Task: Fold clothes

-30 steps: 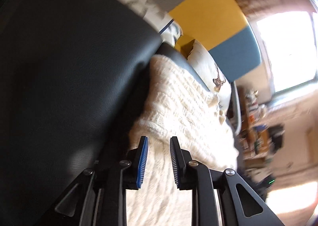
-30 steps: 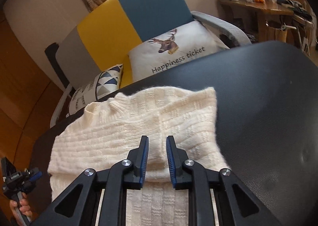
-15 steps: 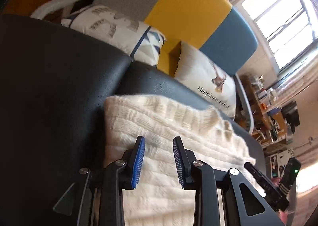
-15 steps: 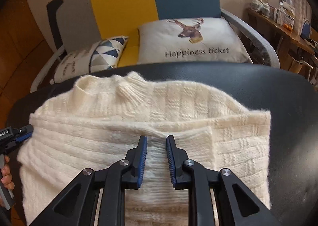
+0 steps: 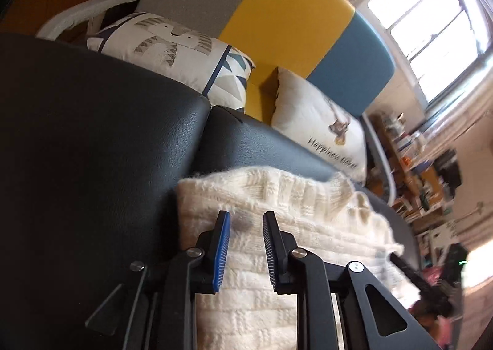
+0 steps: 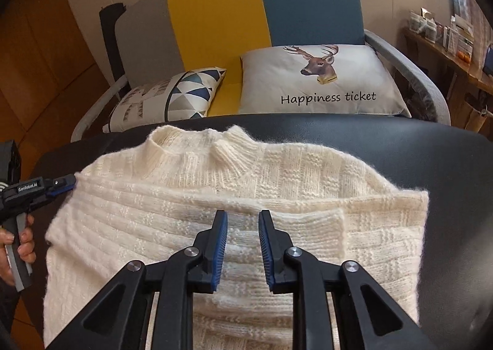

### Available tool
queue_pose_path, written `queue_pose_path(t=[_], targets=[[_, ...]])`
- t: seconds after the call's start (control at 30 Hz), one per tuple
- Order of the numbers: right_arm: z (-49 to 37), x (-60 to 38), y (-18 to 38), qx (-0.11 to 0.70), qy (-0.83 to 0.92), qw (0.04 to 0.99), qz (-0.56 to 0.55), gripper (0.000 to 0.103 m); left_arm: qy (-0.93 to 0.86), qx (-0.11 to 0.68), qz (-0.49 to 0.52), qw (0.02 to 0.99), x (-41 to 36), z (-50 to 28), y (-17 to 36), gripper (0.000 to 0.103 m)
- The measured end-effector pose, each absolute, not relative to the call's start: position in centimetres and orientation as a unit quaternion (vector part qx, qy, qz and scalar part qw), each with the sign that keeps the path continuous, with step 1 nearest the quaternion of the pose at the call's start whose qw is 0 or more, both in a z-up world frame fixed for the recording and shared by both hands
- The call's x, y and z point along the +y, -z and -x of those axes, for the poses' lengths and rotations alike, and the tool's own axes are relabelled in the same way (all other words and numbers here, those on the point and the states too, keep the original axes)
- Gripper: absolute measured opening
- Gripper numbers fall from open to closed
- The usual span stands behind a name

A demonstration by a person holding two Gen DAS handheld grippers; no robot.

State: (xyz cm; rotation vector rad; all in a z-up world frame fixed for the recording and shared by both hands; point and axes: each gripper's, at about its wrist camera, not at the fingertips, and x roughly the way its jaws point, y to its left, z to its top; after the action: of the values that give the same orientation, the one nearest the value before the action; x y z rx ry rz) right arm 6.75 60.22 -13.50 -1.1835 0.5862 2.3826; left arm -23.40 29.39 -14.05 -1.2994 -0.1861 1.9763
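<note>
A cream knitted sweater (image 6: 191, 196) lies flat on a black leather surface (image 6: 416, 153), collar toward the sofa. Its right sleeve (image 6: 363, 227) is folded in across the body. My right gripper (image 6: 242, 227) hovers open over the middle of the sweater, with nothing between its fingers. In the left wrist view my left gripper (image 5: 245, 227) is open over the sweater (image 5: 302, 205) near its left shoulder edge. A hand (image 6: 18, 245) holds that left gripper (image 6: 58, 185) at the sweater's left side, its tips touching or nearly touching the knit.
A sofa (image 6: 234, 11) with grey, yellow and blue panels stands behind the black surface, holding a deer pillow (image 6: 317, 82) and a triangle-patterned pillow (image 6: 172, 97). A cluttered wooden shelf (image 6: 446, 42) runs along the right wall. A seam (image 5: 203, 134) divides the black cushions.
My left gripper swung from beside the sweater to face its left shoulder edge. My right gripper turned and rose, so the whole upper sweater and the folded right sleeve now show.
</note>
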Motion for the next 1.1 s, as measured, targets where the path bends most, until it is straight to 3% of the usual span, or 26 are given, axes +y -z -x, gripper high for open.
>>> queue_pose_path(t=[0.1,0.2,0.37,0.63,0.9,1.1], targets=[[-6.4,60.3,14.2,0.195,-0.84,0.226,0.453,0.02,-0.774,-0.054,0.523,0.354,30.5,24.1,15.1,0.022],[-7.7,61.3,14.8,0.23,-0.846,0.214,0.432,0.02,-0.779,-0.056,0.525,0.338,30.4,24.1,15.5,0.022],[-13.0,59.1,12.6,0.244,-0.853,0.198,0.416,0.02,-0.787,-0.051,0.509,0.345,28.8,21.6,12.7,0.023],[-22.9,54.5,8.5,0.257,-0.869,0.167,0.388,0.021,-0.774,-0.006,0.488,0.404,22.6,10.7,10.0,0.042],[-37.2,50.8,11.1,0.333,-0.842,0.153,0.395,0.024,-0.758,0.033,0.518,0.395,14.7,2.1,13.2,0.047],[-40.4,50.9,14.3,0.405,-0.825,0.118,0.376,0.024,-0.74,0.005,0.547,0.392,10.4,-0.1,15.5,0.048]])
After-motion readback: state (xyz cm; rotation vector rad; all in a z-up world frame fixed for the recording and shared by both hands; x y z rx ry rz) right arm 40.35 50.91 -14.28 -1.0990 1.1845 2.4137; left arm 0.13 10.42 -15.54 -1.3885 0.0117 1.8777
